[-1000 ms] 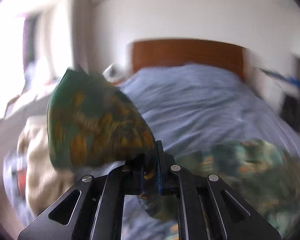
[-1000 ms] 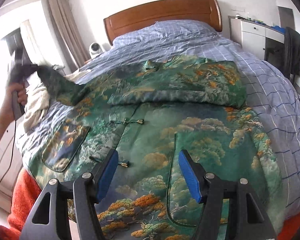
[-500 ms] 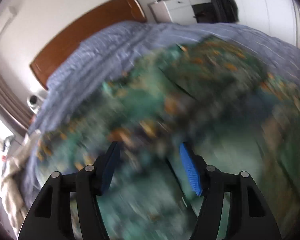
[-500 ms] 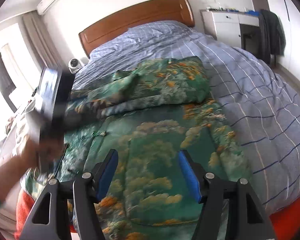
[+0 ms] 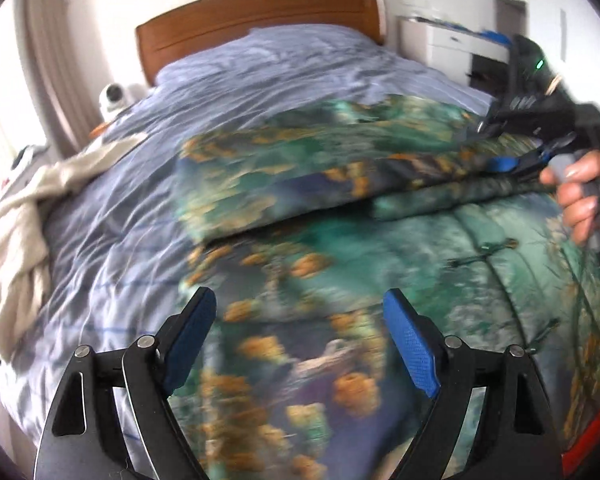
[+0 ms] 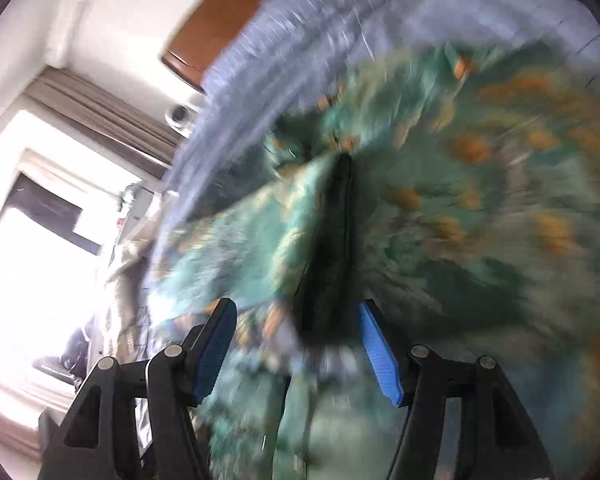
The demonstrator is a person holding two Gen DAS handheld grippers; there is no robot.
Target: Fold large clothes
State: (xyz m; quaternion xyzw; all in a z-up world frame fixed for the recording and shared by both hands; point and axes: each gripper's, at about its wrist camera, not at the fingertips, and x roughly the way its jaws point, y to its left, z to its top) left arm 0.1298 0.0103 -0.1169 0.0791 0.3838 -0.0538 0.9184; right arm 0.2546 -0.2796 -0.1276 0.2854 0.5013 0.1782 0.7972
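Observation:
A green jacket with orange tree patterns lies spread on the blue checked bed. One sleeve is folded across its chest. My left gripper hovers over the jacket's lower left part. Its jaws are opening and nothing is between them. A hand holds my right gripper at the folded sleeve's right end. In the blurred right wrist view, my right gripper is closing around a dark fold of the jacket. Its pads show a gap to the cloth.
A cream cloth is bunched at the bed's left edge. The wooden headboard stands at the far end, with a small white device to its left and a white dresser to its right. Orange cloth shows at the lower right.
My left gripper let go of the sleeve, opened wide and dropped towards the jacket's lower part. My right gripper swung up to the folded sleeve, rolled, and its jaws narrowed.

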